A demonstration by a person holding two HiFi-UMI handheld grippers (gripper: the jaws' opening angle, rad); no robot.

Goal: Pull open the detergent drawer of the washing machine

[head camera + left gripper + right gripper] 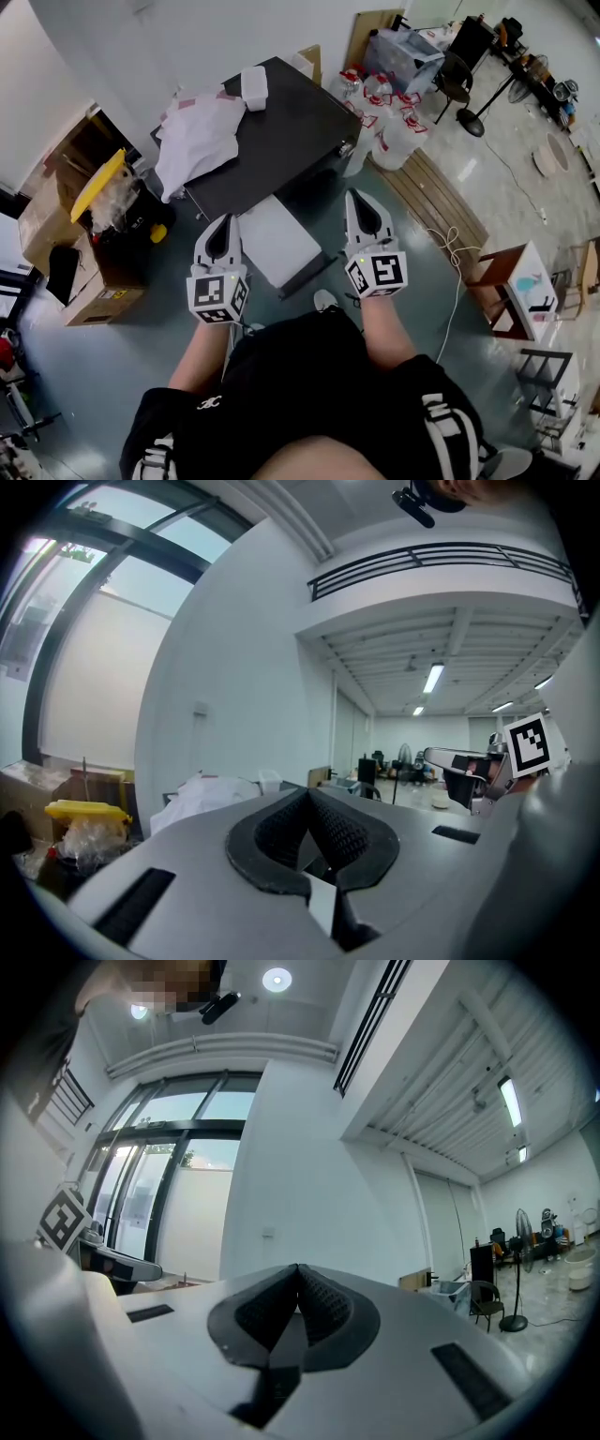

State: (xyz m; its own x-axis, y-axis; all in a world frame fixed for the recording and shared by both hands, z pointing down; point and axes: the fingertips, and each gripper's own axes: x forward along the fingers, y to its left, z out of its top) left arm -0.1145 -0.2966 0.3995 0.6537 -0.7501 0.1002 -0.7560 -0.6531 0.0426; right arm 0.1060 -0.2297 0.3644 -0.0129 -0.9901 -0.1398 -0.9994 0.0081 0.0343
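A glossy grey-green floor (pixel 441 281) fills most of the head view, with white walls (pixel 141 37) along the top. Cardboard boxes (pixel 89 292) sit at the left edge and a wooden pallet (pixel 441 202) lies right of centre. In the right gripper view, tall dark-framed windows (pixel 159 1185) stand at left. In the left gripper view, strip lights (pixel 432 678) glow on the ceiling at right, beneath a railed balcony (pixel 441 560).

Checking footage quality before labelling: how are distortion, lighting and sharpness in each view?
Head view: sharp, evenly lit, edges bowed by wide lens. Left gripper view: fisheye, black corners, left tongs slightly soft up close. Right gripper view: same fisheye, bright window.
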